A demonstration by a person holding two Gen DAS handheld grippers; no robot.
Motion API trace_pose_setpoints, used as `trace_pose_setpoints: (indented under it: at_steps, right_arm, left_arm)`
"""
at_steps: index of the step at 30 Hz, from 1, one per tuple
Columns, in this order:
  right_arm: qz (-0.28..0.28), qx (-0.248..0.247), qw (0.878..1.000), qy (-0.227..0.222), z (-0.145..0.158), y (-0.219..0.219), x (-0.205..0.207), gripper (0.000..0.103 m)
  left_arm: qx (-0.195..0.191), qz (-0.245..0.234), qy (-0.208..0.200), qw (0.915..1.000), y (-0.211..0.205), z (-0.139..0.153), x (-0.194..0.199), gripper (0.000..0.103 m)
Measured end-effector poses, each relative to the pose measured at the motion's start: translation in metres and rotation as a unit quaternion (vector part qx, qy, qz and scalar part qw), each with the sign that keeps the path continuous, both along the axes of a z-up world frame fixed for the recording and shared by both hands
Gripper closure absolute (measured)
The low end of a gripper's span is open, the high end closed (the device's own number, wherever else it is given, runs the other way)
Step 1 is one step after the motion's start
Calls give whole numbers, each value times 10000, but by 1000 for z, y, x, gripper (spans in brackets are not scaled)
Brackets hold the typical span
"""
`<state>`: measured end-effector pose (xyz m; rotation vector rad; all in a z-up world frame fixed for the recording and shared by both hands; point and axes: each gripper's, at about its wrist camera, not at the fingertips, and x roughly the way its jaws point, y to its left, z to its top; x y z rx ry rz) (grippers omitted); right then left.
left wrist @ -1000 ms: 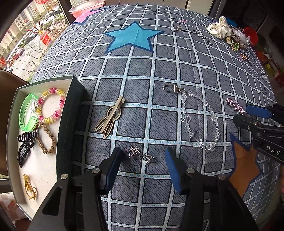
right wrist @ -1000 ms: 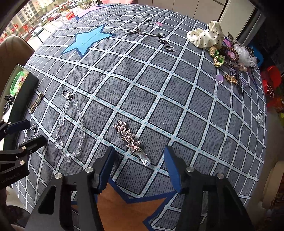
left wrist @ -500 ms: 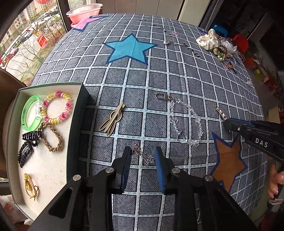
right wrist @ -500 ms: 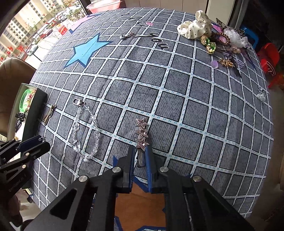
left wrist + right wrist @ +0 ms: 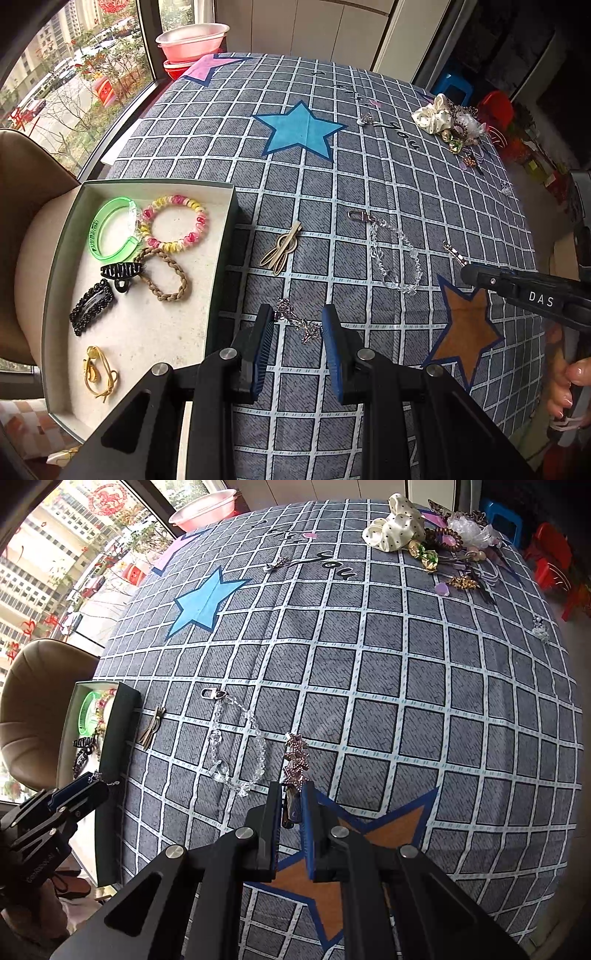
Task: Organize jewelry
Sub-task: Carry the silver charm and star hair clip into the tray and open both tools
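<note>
My left gripper [image 5: 297,321] is shut on a small silver chain [image 5: 298,325] and holds it above the cloth; it also shows in the right wrist view [image 5: 98,786]. My right gripper [image 5: 291,794] is shut on a pink star hair clip [image 5: 294,757], lifted off the cloth; its tip shows in the left wrist view [image 5: 453,253]. A green-rimmed box [image 5: 221,236] at the left holds a green bangle [image 5: 110,229], a pink-yellow coil tie [image 5: 173,223], a braided tie, black clips and a gold clip.
On the checked cloth lie a gold hair clip [image 5: 280,249], a clear bead chain with a clasp [image 5: 393,251], a small charm [image 5: 365,119] and a pile of scrunchies and brooches [image 5: 448,123] at the far right. Pink bowls [image 5: 192,40] stand at the back.
Both grippers closed, the left on the silver chain and the right on the star clip, then rose from the cloth with them. The star clip now hangs upright in the right jaws.
</note>
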<state>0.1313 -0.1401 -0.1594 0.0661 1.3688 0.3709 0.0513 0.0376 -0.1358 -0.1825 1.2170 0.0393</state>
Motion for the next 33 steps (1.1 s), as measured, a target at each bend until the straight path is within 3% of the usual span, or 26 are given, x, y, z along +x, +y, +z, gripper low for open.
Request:
trace_pose_setpoints:
  at_steps: [7, 16, 26, 33]
  right_arm:
    - [295, 265, 9991, -130, 22, 24, -3, 92]
    - [1104, 580, 9920, -183, 38, 105, -26, 92]
    - [1946, 700, 9784, -46, 27, 195, -57, 92]
    - [2317, 586, 9710, 71, 8, 240, -74, 92]
  left_arm:
    - [76, 258, -82, 9996, 32, 10, -29, 68]
    - [198, 831, 21, 9963, 87, 7, -75, 68]
    - [343, 1597, 136, 9865, 154, -8, -120, 68]
    - [327, 1879, 223, 9814, 184, -28, -132, 68]
